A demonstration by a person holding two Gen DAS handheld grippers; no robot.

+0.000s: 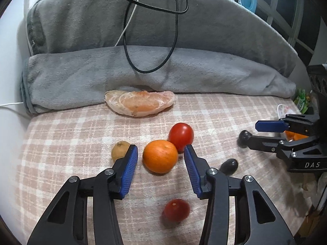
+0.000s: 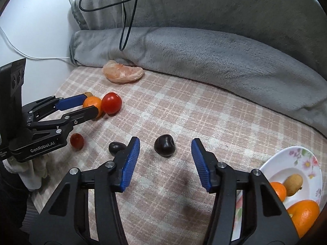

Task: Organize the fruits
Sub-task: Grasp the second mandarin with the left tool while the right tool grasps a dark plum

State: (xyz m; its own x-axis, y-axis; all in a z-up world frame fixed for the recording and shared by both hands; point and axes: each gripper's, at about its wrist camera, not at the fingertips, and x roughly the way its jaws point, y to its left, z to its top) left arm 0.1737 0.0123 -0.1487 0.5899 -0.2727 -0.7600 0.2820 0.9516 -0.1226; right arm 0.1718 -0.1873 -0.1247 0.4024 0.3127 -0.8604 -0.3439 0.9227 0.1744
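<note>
My left gripper point(image 1: 161, 153) is open, its blue pads on either side of an orange point(image 1: 160, 156) on the checked cloth, not touching it. A big red tomato point(image 1: 181, 135) lies just behind the orange, a small brown fruit point(image 1: 120, 151) to its left, a small tomato point(image 1: 176, 210) below. My right gripper point(image 2: 165, 149) is open around a dark plum point(image 2: 164, 146); a second dark fruit point(image 2: 116, 148) lies left of it. A peeled citrus piece point(image 2: 122, 74) lies by the blanket.
A white flowered plate point(image 2: 306, 163) at the right holds two oranges point(image 2: 304, 216) and a brown fruit point(image 2: 293, 183). A rolled grey blanket point(image 2: 204, 57) bounds the far side, with black and white cables point(image 1: 173, 30) hanging over it.
</note>
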